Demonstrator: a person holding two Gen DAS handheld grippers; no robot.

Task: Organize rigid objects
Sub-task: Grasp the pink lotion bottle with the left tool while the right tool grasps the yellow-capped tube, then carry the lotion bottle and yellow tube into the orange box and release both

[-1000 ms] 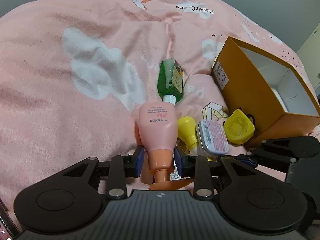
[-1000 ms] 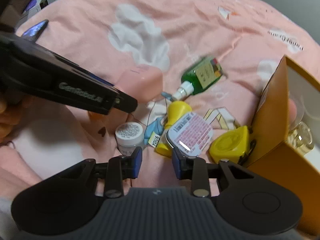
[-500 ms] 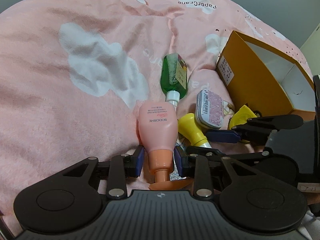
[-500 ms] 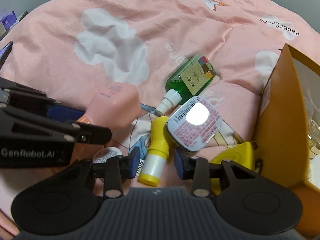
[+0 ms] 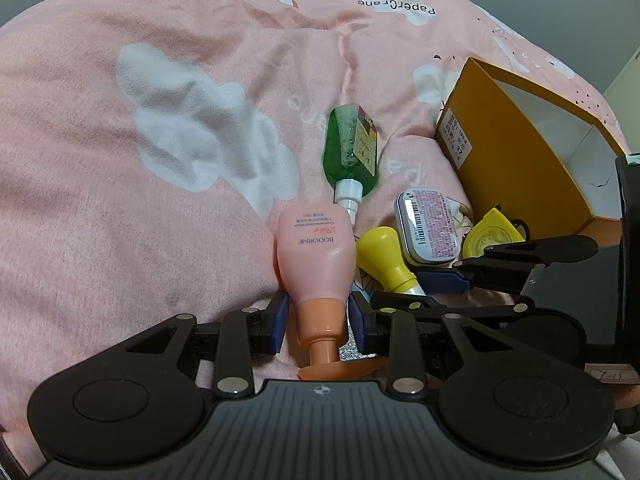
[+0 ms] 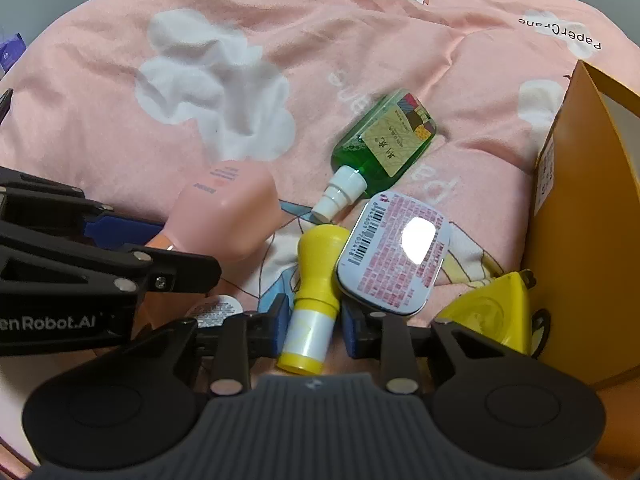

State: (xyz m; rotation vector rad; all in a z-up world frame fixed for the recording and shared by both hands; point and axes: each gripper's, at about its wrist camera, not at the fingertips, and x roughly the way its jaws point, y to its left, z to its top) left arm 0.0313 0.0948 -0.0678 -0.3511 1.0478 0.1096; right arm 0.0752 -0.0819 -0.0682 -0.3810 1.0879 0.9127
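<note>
My left gripper (image 5: pixel 319 318) is shut on the orange neck of a pink lotion bottle (image 5: pixel 316 248), which lies on the pink quilt. In the right wrist view that bottle (image 6: pixel 228 208) sits between the left gripper's black fingers (image 6: pixel 192 268). My right gripper (image 6: pixel 312 322) is closing on a yellow stamp (image 6: pixel 316 280) with a white band, and both blue pads touch its sides. A pink-labelled tin (image 6: pixel 394 254) leans against the stamp's right side. A green spray bottle (image 6: pixel 384 140) lies just beyond. The right gripper (image 5: pixel 424 290) also shows at the right of the left wrist view.
An open orange box (image 6: pixel 580 220) stands at the right, with a yellow rounded case (image 6: pixel 492 312) against its near side. A small white jar (image 6: pixel 218 308) lies under the left gripper's fingers. The quilt (image 5: pixel 160 200) spreads out left and far, with white cloud prints.
The right gripper came down and forward over the yellow stamp, and its jaws narrowed onto it. The tin now lies tilted beside the stamp. The left gripper kept still with the pink bottle.
</note>
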